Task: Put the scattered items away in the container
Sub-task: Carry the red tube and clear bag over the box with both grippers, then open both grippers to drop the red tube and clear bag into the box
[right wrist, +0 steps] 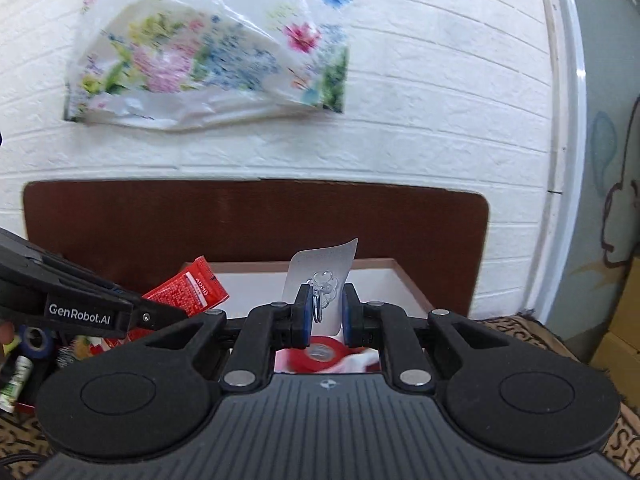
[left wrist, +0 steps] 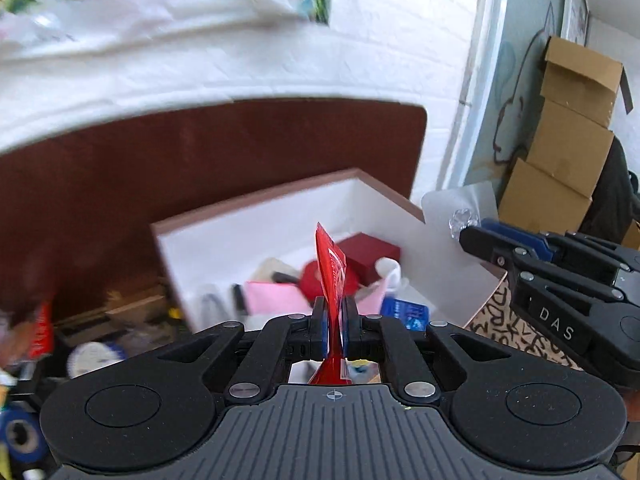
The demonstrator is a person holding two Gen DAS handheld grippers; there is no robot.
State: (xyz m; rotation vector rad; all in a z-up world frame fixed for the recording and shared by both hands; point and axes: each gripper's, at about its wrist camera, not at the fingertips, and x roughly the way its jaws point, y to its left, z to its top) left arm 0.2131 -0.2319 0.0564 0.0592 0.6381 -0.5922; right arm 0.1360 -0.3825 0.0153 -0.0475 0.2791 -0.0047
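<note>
Left claw (left wrist: pixel 334 322) clamped flat on a red sachet (left wrist: pixel 331 272), packet standing upright on edge between the blue pads, its lower end poking out behind the fingers. Same sachet seen from the right wrist view (right wrist: pixel 188 292), printed face showing, held at the tip of the left claw (right wrist: pixel 160 316). Just beyond it — white box with brown rim (left wrist: pixel 256 204), open top, already holding things: red box (left wrist: pixel 370 256), red tape roll (left wrist: pixel 320 280), white mug (left wrist: pixel 390 272), pink packet (left wrist: pixel 272 298), blue packet (left wrist: pixel 408 314). Sachet hovers over the box's near edge.

Right claw (right wrist: pixel 325 312) closed on a clear plastic card with a transparent hook on it (right wrist: pixel 320 280), card upright between the pads; red tape roll (right wrist: pixel 320 354) visible below through the claw gap. From the left view the right claw (left wrist: pixel 470 236) sits at the box's right corner, card (left wrist: pixel 460 200) raised above the rim.

Loose clutter left of the box on a patterned cloth (left wrist: pixel 504 328) — blue tape roll (left wrist: pixel 18 436), small items, blurred. Brown headboard (right wrist: pixel 256 224) and white brick wall (right wrist: pixel 420 100) behind; floral plastic bag (right wrist: pixel 208 60) on the wall; cardboard boxes (left wrist: pixel 568 128) at right.
</note>
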